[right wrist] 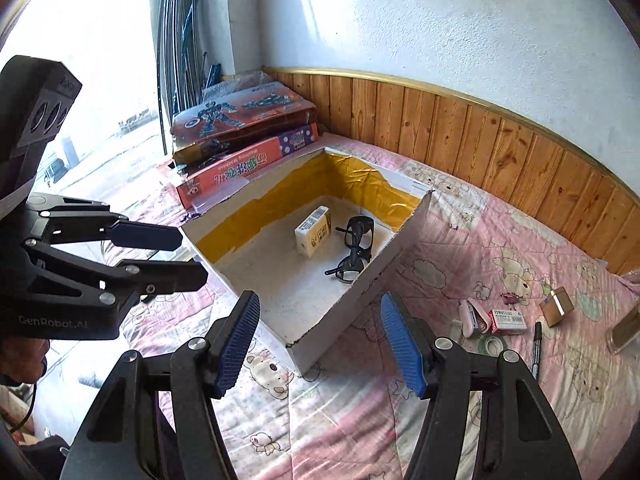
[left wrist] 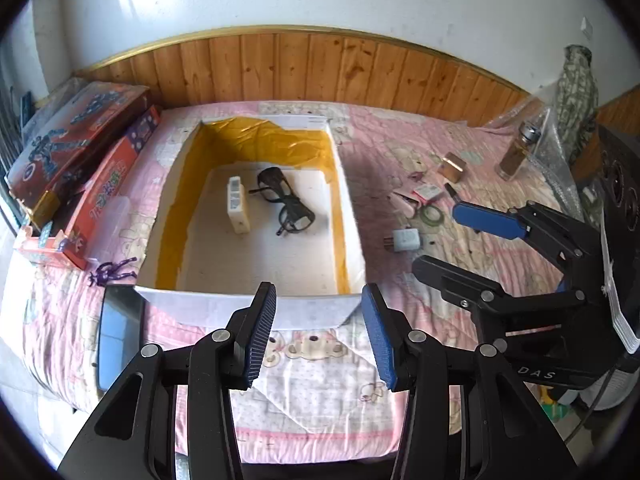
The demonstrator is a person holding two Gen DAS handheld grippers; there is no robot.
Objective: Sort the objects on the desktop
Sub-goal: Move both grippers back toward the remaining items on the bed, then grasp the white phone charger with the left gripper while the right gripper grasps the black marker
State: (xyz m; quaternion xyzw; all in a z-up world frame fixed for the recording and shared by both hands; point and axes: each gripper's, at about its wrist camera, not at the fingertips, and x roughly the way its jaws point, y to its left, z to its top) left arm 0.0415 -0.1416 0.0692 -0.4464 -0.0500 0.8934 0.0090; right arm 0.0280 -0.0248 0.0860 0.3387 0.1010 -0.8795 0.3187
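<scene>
Left wrist view. The left gripper (left wrist: pixel 320 332) hovers at the near wall of the shallow white cardboard box with yellow foil lining (left wrist: pixel 248 304), jaws spread wide and holding nothing. Inside the box lie a cream rectangular carton (left wrist: pixel 238 210) and black-framed glasses (left wrist: pixel 286 206). To the right of the box, on the pink cartoon-print quilt (left wrist: pixel 316 400), wait a white plug adapter (left wrist: pixel 406 240), a green tape roll (left wrist: pixel 432 213) and an amber glass bottle (left wrist: pixel 516 154). The right gripper (left wrist: pixel 456 240) hangs over these, jaws parted and empty.

Right wrist view. The right gripper (right wrist: pixel 320 344) is aimed at the near corner of the box (right wrist: pixel 360 292); a black marker pen (right wrist: pixel 537 346) and a red-and-white small packet (right wrist: pixel 508 320) lie to the right of the box. Judged best practice: turn right, descend squarely over one item, and close on its narrow sides.
</scene>
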